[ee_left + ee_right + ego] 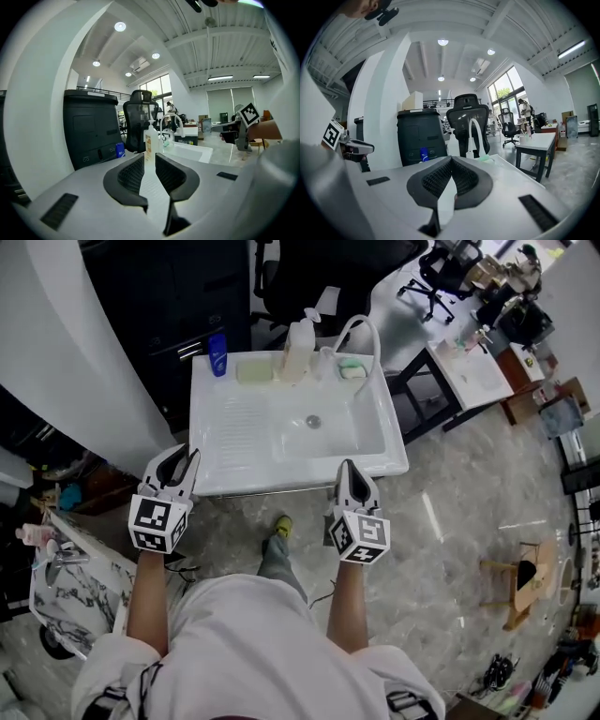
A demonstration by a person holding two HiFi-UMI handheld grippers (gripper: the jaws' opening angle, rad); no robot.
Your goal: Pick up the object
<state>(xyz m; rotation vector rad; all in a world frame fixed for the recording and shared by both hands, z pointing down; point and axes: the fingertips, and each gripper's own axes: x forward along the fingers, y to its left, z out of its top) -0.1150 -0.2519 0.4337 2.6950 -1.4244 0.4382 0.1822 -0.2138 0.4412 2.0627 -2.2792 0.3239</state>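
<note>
A white sink unit [300, 476] stands in front of me in the head view. Along its back edge sit a small blue bottle [217, 354], a pale bar [254, 370], a white pump bottle [298, 348], an arched white faucet [361, 329] and a green pad [352, 369]. My left gripper [178, 470] hovers at the sink's front left corner, its jaws a little apart and empty. My right gripper [350, 486] hangs just before the front edge with its jaws pressed together and nothing between them. The left gripper [150, 161] lines up with the pump bottle [151, 140]. The right gripper [451, 161] faces the faucet [474, 136].
Behind the sink stand a black cabinet [178, 296] and a black office chair [309, 277]. A white pillar [75, 352] rises at the left, with a marble-topped stand [75, 568] below it. A white desk [469, 371] and a wooden stool [525, 582] are to the right.
</note>
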